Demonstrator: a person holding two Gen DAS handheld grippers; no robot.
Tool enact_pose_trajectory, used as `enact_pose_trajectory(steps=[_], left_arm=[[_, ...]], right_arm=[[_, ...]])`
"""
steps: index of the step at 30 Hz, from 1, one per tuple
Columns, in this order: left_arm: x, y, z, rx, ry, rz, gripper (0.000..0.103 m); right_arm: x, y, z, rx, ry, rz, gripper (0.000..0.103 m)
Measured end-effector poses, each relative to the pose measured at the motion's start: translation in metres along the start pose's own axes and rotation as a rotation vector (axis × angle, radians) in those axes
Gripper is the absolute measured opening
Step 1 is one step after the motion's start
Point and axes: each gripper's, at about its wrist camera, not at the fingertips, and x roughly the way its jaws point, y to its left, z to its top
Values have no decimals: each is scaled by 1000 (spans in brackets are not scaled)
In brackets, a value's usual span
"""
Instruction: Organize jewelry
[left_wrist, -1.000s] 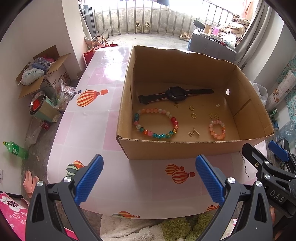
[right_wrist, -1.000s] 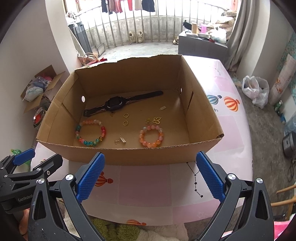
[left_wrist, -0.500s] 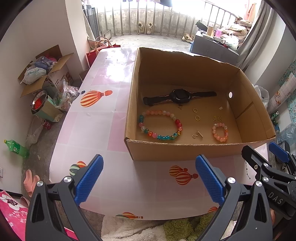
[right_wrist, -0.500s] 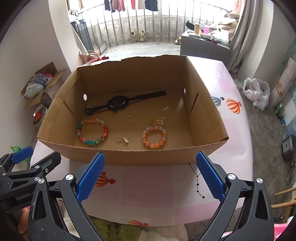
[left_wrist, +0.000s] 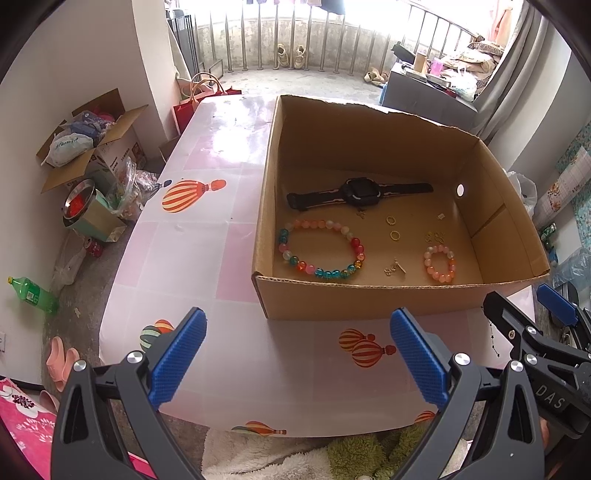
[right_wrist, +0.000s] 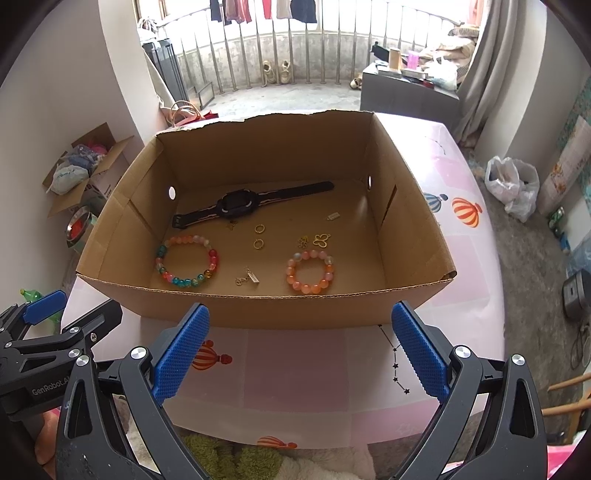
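My left gripper (left_wrist: 297, 354) and right gripper (right_wrist: 301, 349) both hang spread and empty over the bench (left_wrist: 236, 258), short of the cardboard box (right_wrist: 258, 310). Inside lie the watch (right_wrist: 236, 205), a multicolour bracelet (right_wrist: 186, 264), an orange bracelet (right_wrist: 311, 271) and small gold rings (right_wrist: 259, 236). I judge the tiny rings and charms could slip from my pads. Reaching in low, I might nudge the box wall and scatter everything.

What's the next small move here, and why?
Probably ease the right tool forward over the cardboard box's near wall toward the orange bracelet: both tools are open and empty, short of the box, and that bracelet lies closest.
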Motion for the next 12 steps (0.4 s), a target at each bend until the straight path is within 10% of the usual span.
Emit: enact_pose_trajectory(steps=[12], left_arm=[[-4, 0, 0, 4, -6, 6, 98]], right_arm=[[0, 0, 0, 1, 0, 1, 95]])
